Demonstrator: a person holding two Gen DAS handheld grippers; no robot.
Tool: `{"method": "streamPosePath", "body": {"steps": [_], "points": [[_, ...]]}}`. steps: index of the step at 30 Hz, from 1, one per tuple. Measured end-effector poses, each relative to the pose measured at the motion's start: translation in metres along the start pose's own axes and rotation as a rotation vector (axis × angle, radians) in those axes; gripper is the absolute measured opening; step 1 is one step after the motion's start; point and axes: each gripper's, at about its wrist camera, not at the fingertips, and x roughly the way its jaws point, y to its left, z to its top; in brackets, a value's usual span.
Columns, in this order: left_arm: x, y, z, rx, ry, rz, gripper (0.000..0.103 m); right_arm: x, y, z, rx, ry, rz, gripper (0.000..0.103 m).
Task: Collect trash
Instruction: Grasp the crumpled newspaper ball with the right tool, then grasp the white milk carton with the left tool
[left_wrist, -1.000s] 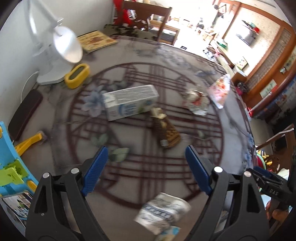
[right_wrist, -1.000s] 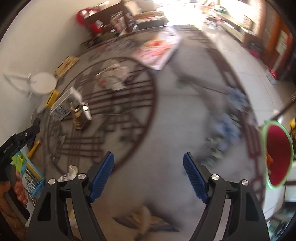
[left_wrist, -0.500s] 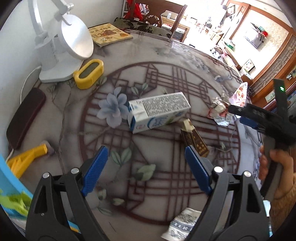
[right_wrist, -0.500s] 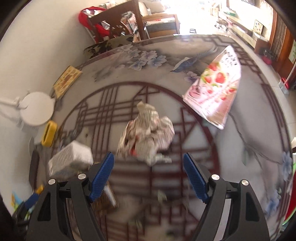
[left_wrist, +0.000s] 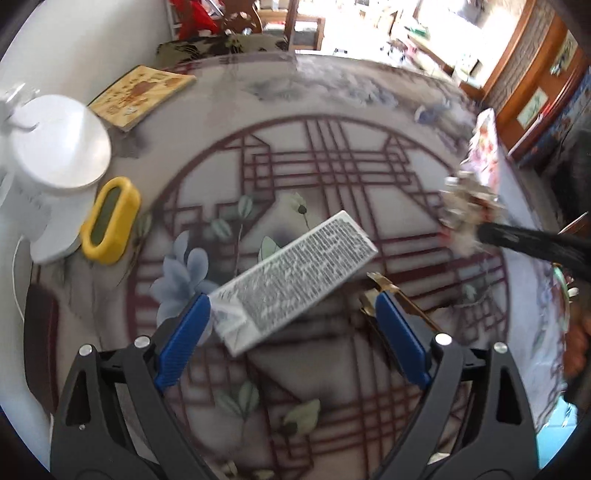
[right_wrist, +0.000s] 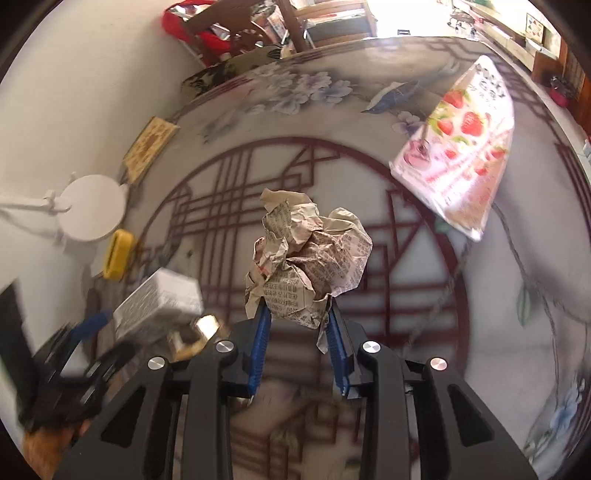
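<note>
**Paper wad gripped, carton between spread jaws**

Our right gripper (right_wrist: 297, 328) is closing on the crumpled paper wad (right_wrist: 308, 258), pads pressing its lower edge, above the patterned table (right_wrist: 406, 314). Our left gripper (left_wrist: 291, 325) is opening (nothing gripped); the white carton (left_wrist: 295, 280) lies on the table between its fingers.

The gold wrapper (left_wrist: 400, 301) sits partly hidden behind the left gripper's (left_wrist: 291, 328) blue finger. The crumpled newspaper (left_wrist: 467, 206) is motion-blurred here (possibly held). White lamp (left_wrist: 55, 155) cut off.
</note>
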Motion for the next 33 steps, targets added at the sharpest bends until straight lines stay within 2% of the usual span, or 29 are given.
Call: {"method": "streamPosePath", "body": {"steps": [3,5,9,12,14,16,18,22,25,26,27,28,30,33], "points": [[0.011,-0.006,0.009,0.055,-0.007,0.069,0.092,-0.015,0.000,-0.024,-0.005,0.021,0.029,0.030],[0.015,-0.004,0.014,0.052,-0.004,0.061,0.091,-0.018,0.000,-0.041,-0.014,0.044,0.022,0.030],[0.029,-0.002,0.016,0.033,0.050,0.017,0.090,-0.020,-0.008,-0.072,-0.011,0.089,-0.013,0.035],[0.042,-0.003,0.015,0.055,0.076,0.051,0.090,-0.020,-0.018,-0.085,0.020,0.103,-0.021,0.036],[0.047,0.000,0.014,0.032,0.090,0.025,0.090,-0.026,-0.023,-0.089,0.043,0.086,-0.028,0.044],[0.047,0.005,0.016,-0.014,0.089,0.002,0.086,-0.035,-0.024,-0.089,0.052,0.054,-0.039,0.056],[0.044,0.010,0.018,-0.069,0.074,-0.002,0.086,-0.043,-0.024,-0.087,0.048,0.024,-0.053,0.061],[0.034,0.012,0.024,-0.114,0.009,-0.006,0.086,-0.045,-0.022,-0.080,0.045,0.003,-0.062,0.063],[0.037,0.011,0.029,-0.120,0.014,-0.020,0.085,-0.035,-0.017,-0.075,0.041,0.014,-0.054,0.063],[0.039,0.010,0.030,-0.124,0.016,-0.022,0.083,-0.029,-0.015,-0.074,0.039,0.021,-0.049,0.063],[0.042,0.011,0.030,-0.131,0.019,-0.012,0.071,-0.025,-0.013,-0.073,0.039,0.024,-0.048,0.063],[0.045,0.010,0.030,-0.138,0.023,-0.006,0.064,-0.021,-0.012,-0.072,0.038,0.027,-0.049,0.063],[0.043,0.011,0.027,-0.165,0.005,-0.013,0.060,-0.014,-0.009,-0.072,0.028,0.032,-0.065,0.064],[0.038,0.012,0.020,-0.186,-0.014,-0.022,0.056,-0.009,-0.009,-0.073,0.012,0.030,-0.100,0.052]]}}
